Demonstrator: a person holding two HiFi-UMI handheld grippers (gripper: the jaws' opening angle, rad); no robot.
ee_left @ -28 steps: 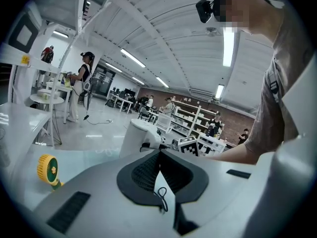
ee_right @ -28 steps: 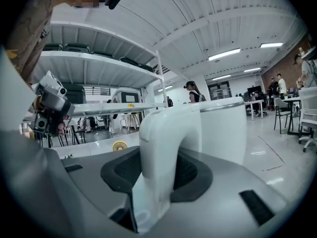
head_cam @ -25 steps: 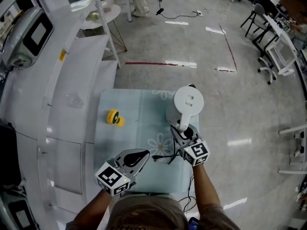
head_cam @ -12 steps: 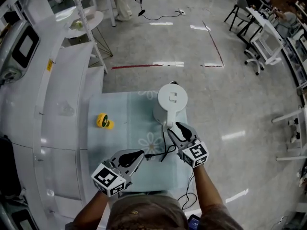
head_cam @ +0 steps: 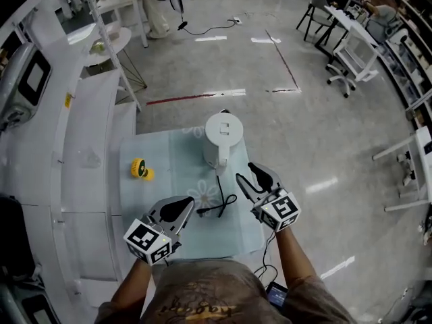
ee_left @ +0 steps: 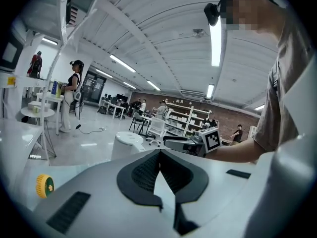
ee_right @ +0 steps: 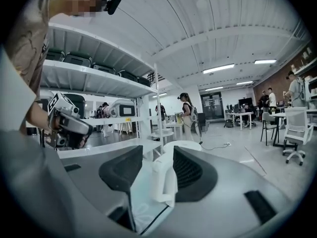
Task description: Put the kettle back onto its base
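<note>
The kettle [head_cam: 220, 138] stands upright on the table [head_cam: 169, 155], near its 12 o'clock edge as seen from the head. Its handle turns toward 6 o'clock. A black cord [head_cam: 219, 198] runs from its foot toward 6 o'clock and ends in a loop. The base under the kettle I cannot make out from above.

The right gripper [head_cam: 244, 173] is at 5 o'clock from the kettle, apart from it. Its jaws have just been opening and are wide apart with nothing gripped. In its own view the handle shows through the gap, but farther away.

The left gripper [head_cam: 189, 206] is at 7 o'clock from the kettle. Its jaws are clenched tip to tip, with nothing between them.

A yellow roll [head_cam: 140, 170] lies at 8 o'clock from the kettle.
</note>
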